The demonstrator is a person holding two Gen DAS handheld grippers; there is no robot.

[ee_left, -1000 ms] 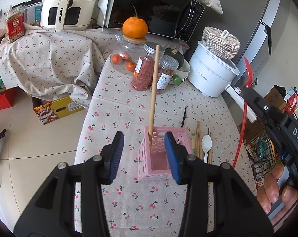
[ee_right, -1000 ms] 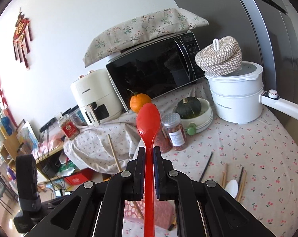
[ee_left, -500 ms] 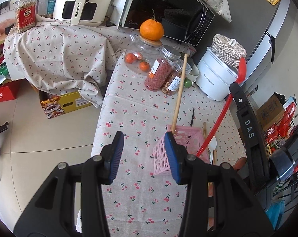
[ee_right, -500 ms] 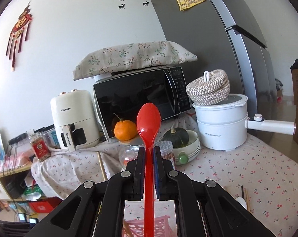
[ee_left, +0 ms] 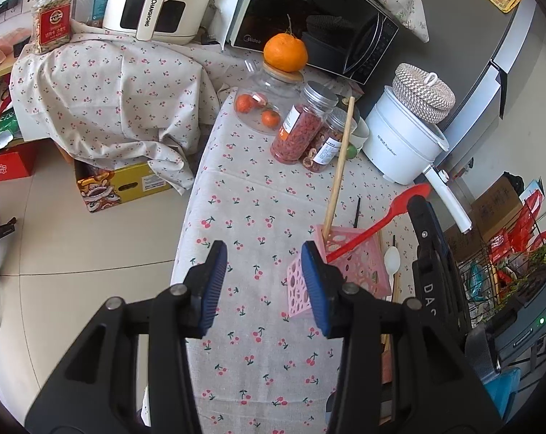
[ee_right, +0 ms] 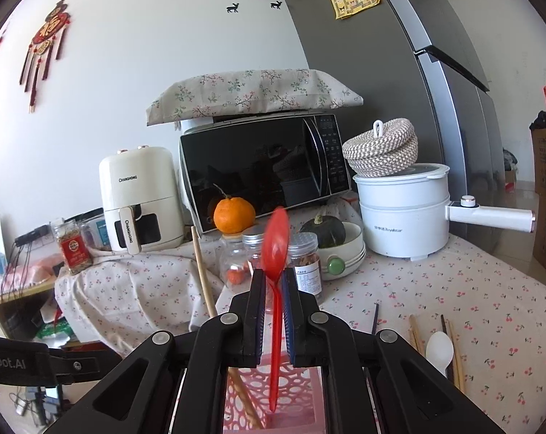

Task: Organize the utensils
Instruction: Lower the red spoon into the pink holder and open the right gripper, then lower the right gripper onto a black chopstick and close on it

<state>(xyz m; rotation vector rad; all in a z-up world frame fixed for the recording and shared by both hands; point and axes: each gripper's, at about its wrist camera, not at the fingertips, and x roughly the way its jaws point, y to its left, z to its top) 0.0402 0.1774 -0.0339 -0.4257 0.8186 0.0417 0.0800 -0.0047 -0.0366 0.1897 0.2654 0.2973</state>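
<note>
A pink perforated basket [ee_left: 359, 264] stands on the cherry-print tablecloth and shows in the right wrist view [ee_right: 273, 394] too. A wooden chopstick [ee_left: 340, 166] leans upright in it. A red spoon [ee_right: 276, 289] stands handle-down in the basket, its bowl blurred and tilted; it also shows in the left wrist view [ee_left: 381, 222]. My right gripper [ee_right: 273, 289] sits around the spoon with a small gap at each pad. My left gripper [ee_left: 260, 285] is open and empty, just left of the basket.
A white spoon [ee_right: 440, 349], wooden chopsticks [ee_right: 416, 331] and a black chopstick [ee_right: 375, 318] lie on the cloth right of the basket. Jars [ee_left: 303, 126], a white pot [ee_left: 403, 137], a microwave [ee_right: 262, 166] and an air fryer [ee_right: 141, 199] stand behind.
The right gripper lowered the red spoon into the pink basket and its jaws parted slightly; the spoon now tilts loose. The left gripper drifted left of the basket.
</note>
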